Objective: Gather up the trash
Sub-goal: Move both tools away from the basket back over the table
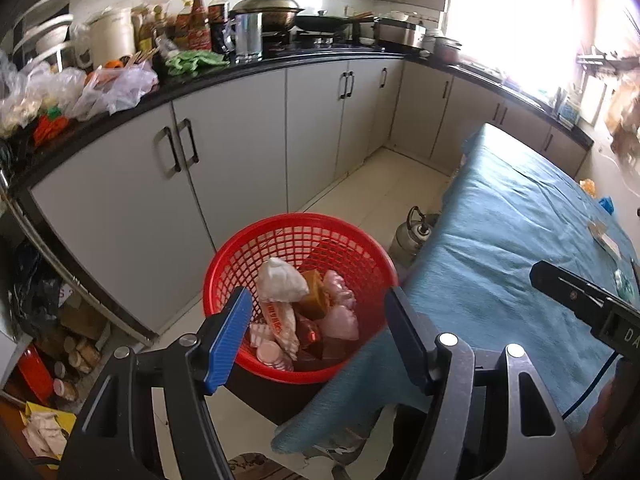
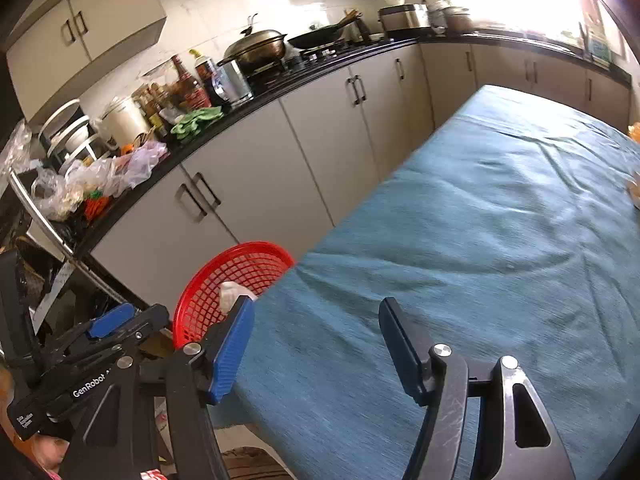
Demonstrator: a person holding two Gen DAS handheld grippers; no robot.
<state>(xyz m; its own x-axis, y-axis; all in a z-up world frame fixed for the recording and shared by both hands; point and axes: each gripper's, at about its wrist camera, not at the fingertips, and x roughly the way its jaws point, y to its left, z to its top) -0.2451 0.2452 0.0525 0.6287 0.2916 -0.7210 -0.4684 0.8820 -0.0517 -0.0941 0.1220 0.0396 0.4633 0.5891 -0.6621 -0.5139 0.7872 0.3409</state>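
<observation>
At lower centre of the left wrist view we see the red plastic mesh basket (image 1: 298, 248) of wrappers and crumpled paper, beside the blue-clothed table (image 1: 516, 216). Our left gripper (image 1: 320, 332) and right gripper (image 2: 316, 344) gape half-wide, holding nothing.

Lidded wok (image 1: 267, 7) beside sauce bottles (image 1: 199, 20); perhaps green gloves (image 1: 195, 62).

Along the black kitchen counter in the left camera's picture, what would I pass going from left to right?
Plastic bags → green cloth → steel jug → lidded wok → black pan → steel cooker.
</observation>
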